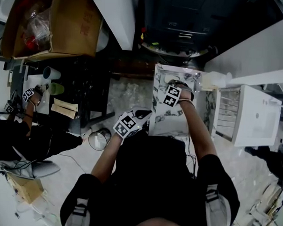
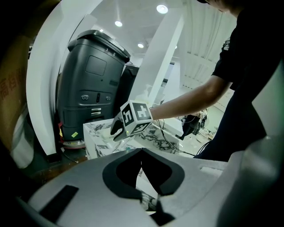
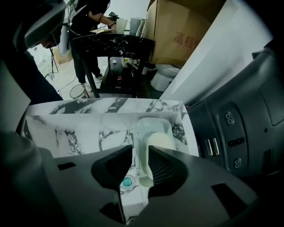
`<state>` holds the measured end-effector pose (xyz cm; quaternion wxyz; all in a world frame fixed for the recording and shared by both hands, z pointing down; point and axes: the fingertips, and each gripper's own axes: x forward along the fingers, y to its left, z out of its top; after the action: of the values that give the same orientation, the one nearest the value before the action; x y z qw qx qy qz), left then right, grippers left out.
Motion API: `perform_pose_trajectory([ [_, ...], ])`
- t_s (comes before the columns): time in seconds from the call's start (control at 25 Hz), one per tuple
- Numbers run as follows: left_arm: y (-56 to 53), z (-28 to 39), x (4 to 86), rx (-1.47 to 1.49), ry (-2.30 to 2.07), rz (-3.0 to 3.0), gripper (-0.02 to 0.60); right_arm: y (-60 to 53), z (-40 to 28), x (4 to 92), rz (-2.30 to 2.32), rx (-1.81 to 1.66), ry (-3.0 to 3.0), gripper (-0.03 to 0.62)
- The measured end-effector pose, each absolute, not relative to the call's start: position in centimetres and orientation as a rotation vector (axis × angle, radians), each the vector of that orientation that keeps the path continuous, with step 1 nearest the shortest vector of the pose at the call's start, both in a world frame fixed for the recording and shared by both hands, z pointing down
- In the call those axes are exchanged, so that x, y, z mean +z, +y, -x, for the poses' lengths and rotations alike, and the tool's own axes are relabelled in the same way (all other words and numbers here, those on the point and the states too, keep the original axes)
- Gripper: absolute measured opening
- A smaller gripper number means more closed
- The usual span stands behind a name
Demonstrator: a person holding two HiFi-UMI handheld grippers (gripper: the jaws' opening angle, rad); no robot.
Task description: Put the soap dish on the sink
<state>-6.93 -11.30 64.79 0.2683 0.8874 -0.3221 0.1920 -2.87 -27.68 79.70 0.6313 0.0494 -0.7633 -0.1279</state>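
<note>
A pale translucent soap dish (image 3: 154,133) with a cream bar of soap in it lies on the marbled white sink (image 3: 88,128), near the sink's corner. My right gripper (image 3: 140,148) points steeply down over it. Its jaws are open, and the dish's near rim stands in the gap without being pressed. A teal drain plug (image 3: 127,181) shows below the jaws. In the head view the right gripper (image 1: 176,86) hangs over the sink's (image 1: 167,118) far end. My left gripper (image 2: 141,151) is shut on nothing, held beside the sink's near left corner (image 1: 147,114).
A dark grey machine (image 2: 88,88) stands right behind the sink. A cardboard box (image 1: 70,23) and a black table (image 1: 82,84) with cups are to the left, where another person (image 1: 19,128) works. A white slatted cabinet (image 1: 249,115) stands at the right. A round metal bin (image 1: 99,139) sits on the floor.
</note>
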Motion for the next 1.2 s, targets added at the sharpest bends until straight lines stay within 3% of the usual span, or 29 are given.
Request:
perform_pose_trajectory([
  [0.88, -11.6, 6.9, 63.5, 0.519, -0.856, -2.46, 0.0, -26.8, 1.8, 75.9, -0.267, -0.292, -1.817, 0.087],
  [1.2, -10.4, 7.6, 63.2, 0.532, -0.833, -2.487, 0.0, -24.5, 0.2, 74.7, -0.379, -0.225, -1.85, 0.031],
])
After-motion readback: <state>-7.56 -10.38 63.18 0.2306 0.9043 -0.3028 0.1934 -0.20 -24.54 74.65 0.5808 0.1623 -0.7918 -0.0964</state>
